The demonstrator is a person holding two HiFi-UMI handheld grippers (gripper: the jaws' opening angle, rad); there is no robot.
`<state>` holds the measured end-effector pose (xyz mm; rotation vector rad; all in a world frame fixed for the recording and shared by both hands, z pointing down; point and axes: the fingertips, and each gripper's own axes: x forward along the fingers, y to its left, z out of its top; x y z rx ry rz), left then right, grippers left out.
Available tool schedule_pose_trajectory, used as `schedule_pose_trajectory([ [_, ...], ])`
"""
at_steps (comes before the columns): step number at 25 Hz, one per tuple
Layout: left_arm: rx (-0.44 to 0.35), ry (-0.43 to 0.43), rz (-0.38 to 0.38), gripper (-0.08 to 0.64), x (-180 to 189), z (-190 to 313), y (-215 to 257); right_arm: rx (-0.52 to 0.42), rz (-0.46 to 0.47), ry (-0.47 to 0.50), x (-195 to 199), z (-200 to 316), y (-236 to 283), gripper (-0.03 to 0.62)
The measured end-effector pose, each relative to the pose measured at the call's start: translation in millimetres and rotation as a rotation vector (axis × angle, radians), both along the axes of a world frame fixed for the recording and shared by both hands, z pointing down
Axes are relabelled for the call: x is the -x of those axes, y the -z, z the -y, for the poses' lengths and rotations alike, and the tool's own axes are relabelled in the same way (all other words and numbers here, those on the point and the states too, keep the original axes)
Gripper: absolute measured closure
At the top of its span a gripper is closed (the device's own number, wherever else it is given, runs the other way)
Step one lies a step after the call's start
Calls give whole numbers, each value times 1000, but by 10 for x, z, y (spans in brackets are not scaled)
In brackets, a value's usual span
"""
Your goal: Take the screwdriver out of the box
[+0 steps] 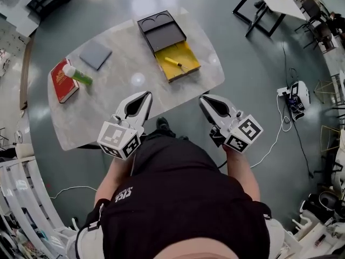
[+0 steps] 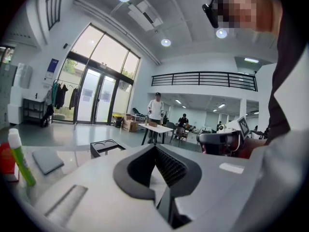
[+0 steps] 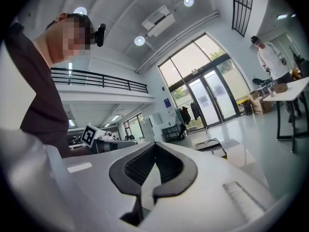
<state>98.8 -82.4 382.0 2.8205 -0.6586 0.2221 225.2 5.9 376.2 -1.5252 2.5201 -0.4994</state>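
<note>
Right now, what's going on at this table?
A person stands at the near side of the table with a gripper in each hand. The left gripper and the right gripper are both shut and empty, held near the table's front edge. The screwdriver lies in the open yellow box, beyond both grippers, so it has not been picked up yet.

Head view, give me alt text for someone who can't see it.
A person holds the shut, empty left tool and right tool at the near edge of a pale marble-look table. Beyond them, an open black box with a yellow tray holds a yellow-handled screwdriver; a red book, a green bottle and a grey square pad lie further left.
</note>
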Motion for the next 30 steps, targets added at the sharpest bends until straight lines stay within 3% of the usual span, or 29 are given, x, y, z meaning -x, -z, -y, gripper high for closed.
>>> schedule_pose_trajectory([
  [7, 2, 71, -27, 557, 15, 605, 49, 5, -51, 106, 67, 688, 71, 578],
  [16, -24, 111, -51, 557, 113, 1273, 80, 88, -69, 119, 71, 1463, -79, 577],
  [23, -13, 86, -34, 557, 259, 1579, -48, 134, -130, 97, 134, 1915, -305, 577],
  [30, 11, 42, -23, 557, 127, 1693, -227, 229, -191, 93, 26, 2179, -687, 577],
])
